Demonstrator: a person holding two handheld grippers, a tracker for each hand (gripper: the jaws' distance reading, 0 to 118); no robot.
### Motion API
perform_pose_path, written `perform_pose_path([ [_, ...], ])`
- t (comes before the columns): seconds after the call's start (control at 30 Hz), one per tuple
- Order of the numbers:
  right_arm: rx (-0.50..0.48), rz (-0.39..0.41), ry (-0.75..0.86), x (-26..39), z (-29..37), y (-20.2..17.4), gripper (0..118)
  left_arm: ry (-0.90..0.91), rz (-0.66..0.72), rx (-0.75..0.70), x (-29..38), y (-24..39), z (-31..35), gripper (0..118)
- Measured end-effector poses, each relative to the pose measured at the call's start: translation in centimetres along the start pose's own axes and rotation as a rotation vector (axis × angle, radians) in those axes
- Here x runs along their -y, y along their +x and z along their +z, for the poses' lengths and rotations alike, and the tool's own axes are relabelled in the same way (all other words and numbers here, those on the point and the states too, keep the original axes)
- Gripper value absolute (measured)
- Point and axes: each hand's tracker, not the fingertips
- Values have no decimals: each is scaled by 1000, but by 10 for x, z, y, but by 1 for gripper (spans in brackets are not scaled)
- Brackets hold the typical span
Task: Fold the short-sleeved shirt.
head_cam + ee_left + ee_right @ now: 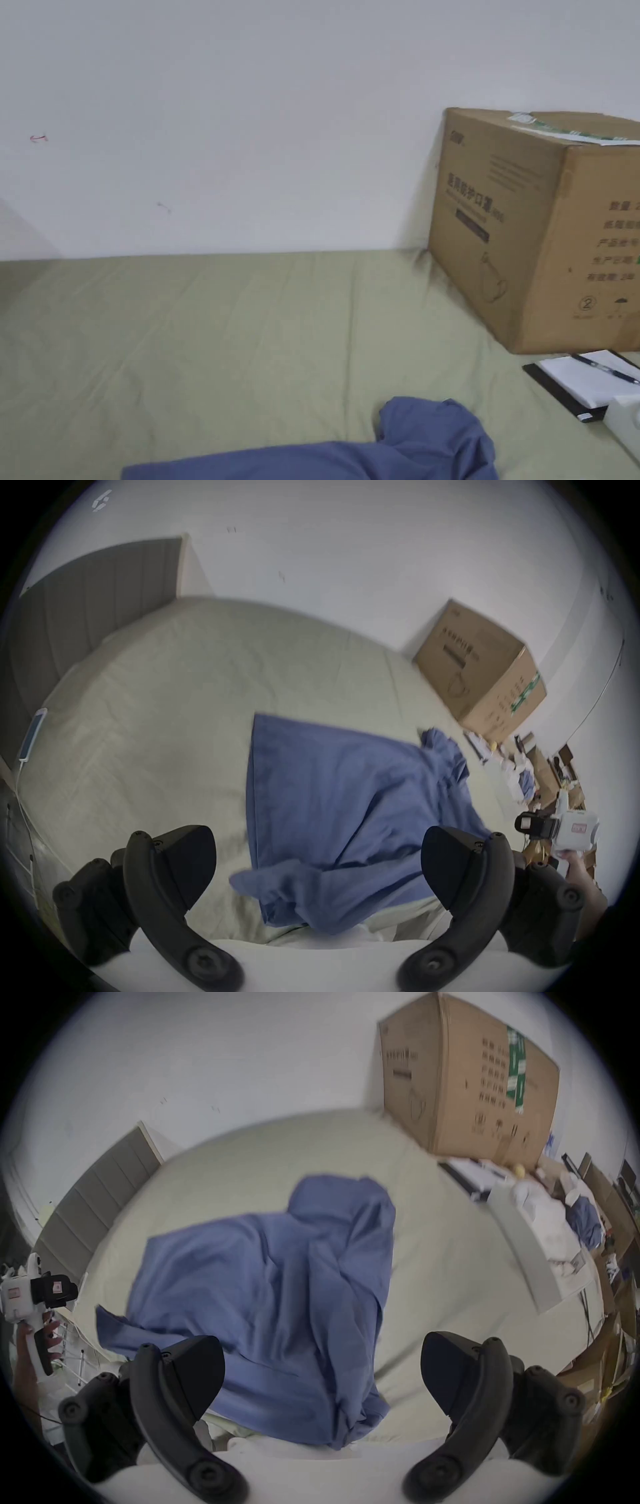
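A blue short-sleeved shirt [400,447] lies rumpled on the pale green bed sheet [237,331], at the bottom edge of the head view. In the left gripper view the shirt [332,802] spreads out ahead of my left gripper [318,861], whose jaws stand wide apart and hold nothing. In the right gripper view the shirt [277,1290] lies bunched ahead of my right gripper [322,1373], also open and holding nothing. The right gripper [554,826] shows far right in the left gripper view, held by a hand. The left gripper [38,1293] shows far left in the right gripper view.
A large cardboard box [537,225] stands on the bed against the white wall at the right. A clipboard with paper and a pen [587,378] lies in front of it. A phone on a cable [33,734] lies at the bed's left edge. Clutter [571,1213] lies beyond the bed's right side.
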Motion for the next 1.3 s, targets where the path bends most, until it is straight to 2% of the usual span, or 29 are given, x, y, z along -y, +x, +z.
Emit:
perform_pose_path([
  [0.07, -47, 1, 82, -4, 25, -10, 112, 78, 11, 17, 1, 8, 23, 117],
  [0.1, -70, 7, 120, -6, 38, -18, 107, 103, 18, 31, 4, 12, 36, 117],
  [0.13, -119, 6, 183, -5, 51, -23, 89, 114, 14, 59, 6, 16, 45, 114],
  [0.17, -169, 9, 264, -3, 64, -28, 62, 148, 7, 87, 10, 20, 53, 105],
  [0.2, -210, 14, 342, -1, 74, -34, 31, 204, -8, 82, 13, 25, 61, 83],
  [0.23, -222, 22, 386, -1, 81, -40, 0, 234, -29, 73, 16, 27, 66, 24],
  [0.27, -220, 32, 405, -2, 85, -46, 0, 243, -60, 78, 16, 31, 70, 0],
  [0.3, -227, 71, 426, -2, 89, -53, 0, 244, -94, 60, 13, 36, 70, 0],
  [0.33, -222, 43, 464, -2, 91, -55, 0, 282, -113, 29, 11, 40, 71, 0],
  [0.4, -286, 46, 486, -6, 93, -58, 0, 257, -151, 51, -5, 39, 68, 0],
  [0.5, -289, 34, 485, -20, 92, -63, 0, 214, -120, 47, -48, 31, 38, 0],
  [0.57, -332, 4, 449, -26, 84, -60, 0, 91, -55, 67, -87, 15, 0, 0],
  [0.63, -334, 11, 442, -32, 74, -63, 0, -128, -25, 38, -124, -3, -61, 0],
  [0.7, -252, 106, 426, -37, 59, -68, 0, -355, -33, -40, -143, -21, -119, 0],
  [0.77, -227, 152, 392, -45, 45, -76, 0, -420, -48, -79, -147, -34, -165, 0],
  [0.8, -242, 140, 385, -47, 38, -77, 0, -417, -51, -127, -149, -42, -184, 9],
  [0.87, -266, 119, 365, -52, 25, -77, 0, -402, -81, -150, -151, -54, -211, 89],
  [0.9, -285, 98, 344, -53, 17, -78, 0, -413, -97, -149, -147, -55, -225, 116],
  [1.0, -299, 71, 303, -53, -2, -79, 0, -412, -165, -212, -142, -63, -256, 114],
  [1.17, -296, 84, 245, -49, -24, -82, 0, -472, -156, -273, -126, -72, -294, 110],
  [1.23, -292, 86, 226, -48, -30, -81, 0, -513, -214, -266, -115, -67, -307, 108],
  [1.3, -283, 78, 213, -48, -32, -78, 0, -475, -279, -314, -109, -63, -309, 108],
])
